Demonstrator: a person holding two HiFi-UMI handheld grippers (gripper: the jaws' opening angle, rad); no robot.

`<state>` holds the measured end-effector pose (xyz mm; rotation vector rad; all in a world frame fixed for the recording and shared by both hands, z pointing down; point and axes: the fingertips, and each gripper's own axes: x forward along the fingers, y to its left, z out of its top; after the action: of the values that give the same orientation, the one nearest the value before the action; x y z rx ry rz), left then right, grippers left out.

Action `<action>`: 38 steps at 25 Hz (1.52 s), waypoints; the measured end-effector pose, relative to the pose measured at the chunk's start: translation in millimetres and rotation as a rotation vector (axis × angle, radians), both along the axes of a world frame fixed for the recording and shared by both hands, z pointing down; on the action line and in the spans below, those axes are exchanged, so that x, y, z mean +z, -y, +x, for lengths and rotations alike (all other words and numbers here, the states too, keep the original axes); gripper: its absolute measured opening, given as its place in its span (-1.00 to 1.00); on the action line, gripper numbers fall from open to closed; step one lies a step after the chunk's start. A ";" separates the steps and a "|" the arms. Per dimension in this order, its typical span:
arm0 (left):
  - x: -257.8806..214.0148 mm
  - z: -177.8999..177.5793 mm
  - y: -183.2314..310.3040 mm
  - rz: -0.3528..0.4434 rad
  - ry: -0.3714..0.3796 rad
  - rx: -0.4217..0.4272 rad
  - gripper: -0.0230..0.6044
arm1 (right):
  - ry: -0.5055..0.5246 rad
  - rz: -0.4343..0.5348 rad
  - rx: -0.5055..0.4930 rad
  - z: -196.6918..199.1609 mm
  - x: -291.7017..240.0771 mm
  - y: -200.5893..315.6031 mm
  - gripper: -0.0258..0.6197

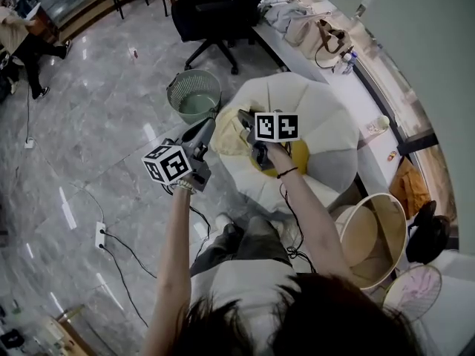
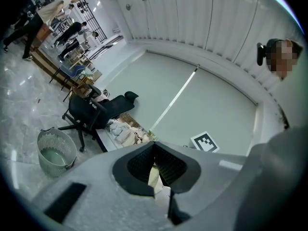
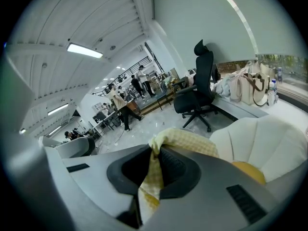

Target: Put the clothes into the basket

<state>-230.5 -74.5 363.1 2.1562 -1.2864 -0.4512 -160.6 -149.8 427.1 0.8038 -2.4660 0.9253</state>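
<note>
Both grippers were clamped on the same pale yellow checked cloth garment (image 1: 227, 141). The left gripper (image 2: 155, 153) had its jaws together on one edge, and the right gripper (image 3: 156, 152) had its jaws pinched on another, with the fabric bunched over the top of the pads. We read the two-point hold as a way to keep the garment spread and off the floor during the carry. It hung between the two grippers, above the edge of the white round padded seat (image 1: 326, 117).

The pale green slatted plastic basket (image 1: 182, 86) stood on the floor ahead of and below the left gripper, well apart from the cloth, so the drop was not yet done.

- The gripper bodies hid how far the cloth hung down.
- We couldn't tell whether the greenish patch in the basket was its floor or a garment.
- The right forearm cut off the yellow round cushion (image 1: 300, 154).
</note>
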 end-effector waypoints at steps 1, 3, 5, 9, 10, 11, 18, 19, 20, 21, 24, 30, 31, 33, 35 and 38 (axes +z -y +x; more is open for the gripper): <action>0.2 -3.9 -0.7 0.002 0.003 0.001 -0.89 | 0.003 0.002 0.000 -4.6 0.2 -0.3 -0.80; 0.8 -13.4 -2.8 0.005 0.004 -0.003 -0.89 | 0.008 0.003 0.000 -14.9 0.5 -1.7 -0.80; 2.4 -23.5 -6.2 0.002 0.001 -0.015 -0.89 | 0.006 -0.003 -0.009 -25.9 2.6 -5.3 -0.80; 4.2 -41.0 -6.7 0.002 -0.006 -0.038 -0.89 | -0.003 -0.004 -0.041 -47.9 5.5 -6.6 -0.80; 4.7 -45.0 -5.1 0.001 -0.007 -0.042 -0.89 | -0.004 -0.005 -0.048 -53.4 6.0 -5.1 -0.80; 5.7 -48.9 -3.3 -0.002 -0.008 -0.045 -0.89 | -0.004 -0.007 -0.055 -58.8 6.9 -3.1 -0.80; 16.2 -83.9 18.3 -0.021 -0.016 -0.063 -0.89 | -0.005 -0.022 -0.077 -99.0 16.1 20.3 -0.80; 16.7 -90.4 24.2 -0.025 -0.013 -0.063 -0.89 | -0.009 -0.024 -0.082 -105.2 17.0 25.9 -0.80; 16.6 -97.2 30.8 -0.029 -0.008 -0.061 -0.89 | -0.012 -0.025 -0.088 -111.1 17.5 32.2 -0.80; 15.8 -104.0 38.3 -0.032 0.000 -0.060 -0.89 | -0.014 -0.026 -0.091 -116.4 17.3 39.4 -0.80; 10.9 -120.7 63.3 -0.028 0.006 -0.068 -0.89 | -0.013 -0.023 -0.093 -130.0 12.2 64.7 -0.80; 7.8 -140.8 100.5 -0.037 0.006 -0.070 -0.89 | -0.015 -0.017 -0.117 -162.3 4.1 101.4 -0.80; 7.0 -145.3 105.8 -0.037 0.010 -0.073 -0.89 | -0.015 -0.014 -0.122 -167.6 2.1 108.0 -0.80; 5.4 -156.1 116.8 -0.038 0.012 -0.084 -0.89 | -0.009 -0.012 -0.129 -178.5 -2.5 121.6 -0.80; 5.2 -165.2 127.5 -0.040 0.010 -0.097 -0.89 | -0.002 -0.014 -0.136 -187.7 -5.4 134.5 -0.80; 4.7 -175.8 143.3 -0.041 0.014 -0.109 -0.89 | 0.001 -0.010 -0.147 -199.7 -8.0 151.9 -0.80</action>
<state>-406.3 -217.8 367.8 2.0662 -1.4143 -0.4507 -360.3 -301.6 419.2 0.6096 -2.4808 0.8845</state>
